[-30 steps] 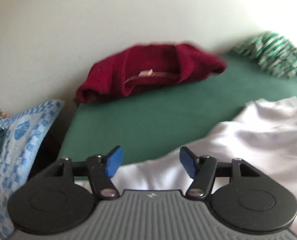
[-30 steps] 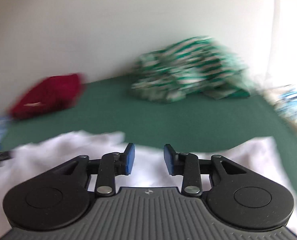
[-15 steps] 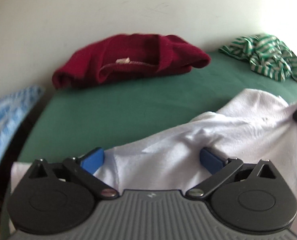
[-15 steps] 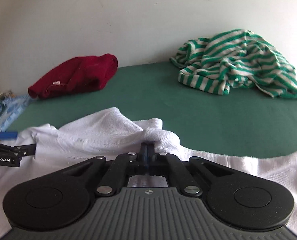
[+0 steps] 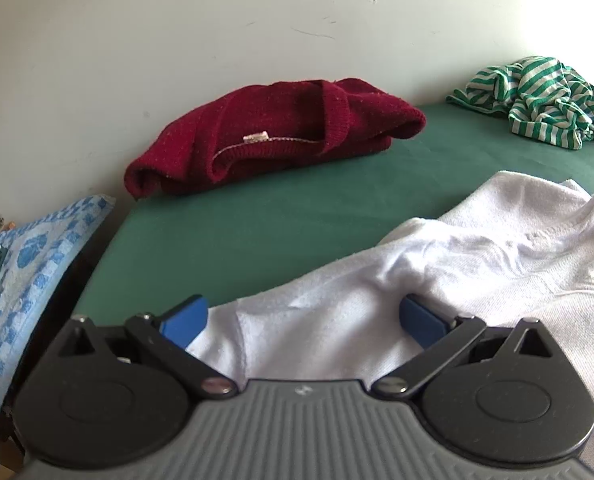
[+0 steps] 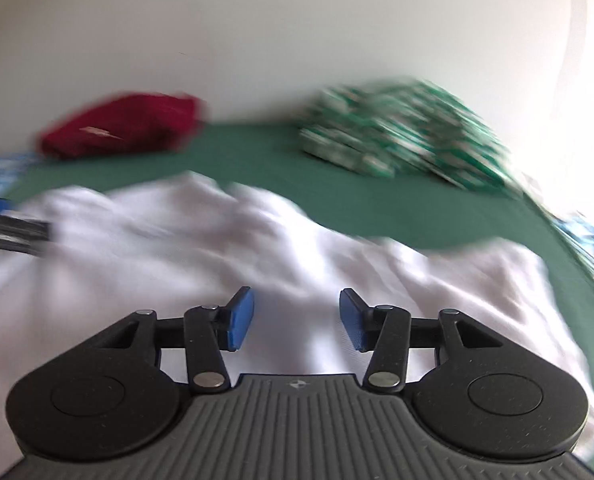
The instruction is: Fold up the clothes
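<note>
Left wrist view: left gripper (image 5: 303, 322) at bottom centre, spread really wide, blue pads (image 5: 185, 320) far apart with nothing pinched. White garment (image 5: 477, 280) bunched between and under the fingers, filling the lower right of the frame, rumpled, one edge running diagonally up toward the right. Green table cover (image 5: 257, 216) across the middle. Dark red sweater (image 5: 273, 132) slumped against the white wall (image 5: 177, 32) at upper centre, small label showing at the neck. Green-and-white striped top (image 5: 537, 100) crumpled in the upper right corner, well apart from the red one. Blue patterned cloth (image 5: 21, 264) hanging off at the left edge, some small metal bit poking out above it, too tiny to tell what.

Right wrist view: pretty blurry, heavy smear everywhere. Right gripper (image 6: 297, 320) at bottom centre, fingers apart at a medium gap, nothing between the pads (image 6: 241, 320). White garment (image 6: 217, 248) spread over most of the lower half, right under the fingers. Left gripper's (image 6: 1, 220) dark arm and blue tip peeking in at the far left edge, on the white fabric. Red sweater (image 6: 121, 124) at upper left, striped top (image 6: 401, 132) at upper right, both smeared, both back by the wall on the green cover (image 6: 257, 152).
</note>
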